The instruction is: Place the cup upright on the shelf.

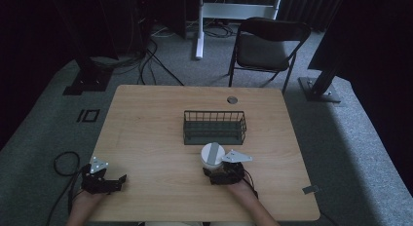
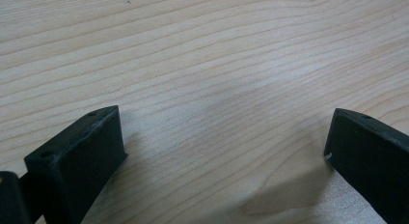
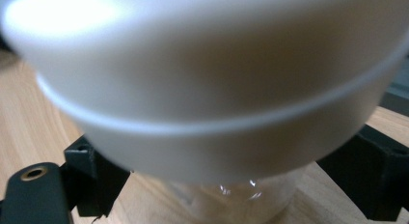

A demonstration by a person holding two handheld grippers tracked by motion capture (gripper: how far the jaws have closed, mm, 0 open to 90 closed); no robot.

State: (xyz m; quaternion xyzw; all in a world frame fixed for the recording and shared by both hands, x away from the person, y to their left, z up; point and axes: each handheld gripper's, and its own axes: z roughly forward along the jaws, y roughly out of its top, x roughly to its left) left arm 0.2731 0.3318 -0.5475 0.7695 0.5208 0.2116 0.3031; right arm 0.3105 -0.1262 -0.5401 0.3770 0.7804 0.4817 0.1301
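Our right tongs (image 1: 220, 163) clamp the white-lidded jar (image 1: 212, 156) just short of the wire basket (image 1: 215, 126); a grip on slick clear plastic may slip. Left tongs (image 1: 118, 181) rest open.

Wooden table (image 1: 146, 138) fills the middle, with a dark wire basket (image 1: 215, 126) sitting near its centre. A round grommet hole (image 1: 232, 100) marks the far edge. Behind it on the grey carpet, a folding chair (image 1: 267, 46); cables (image 1: 146, 60) trail at the left.
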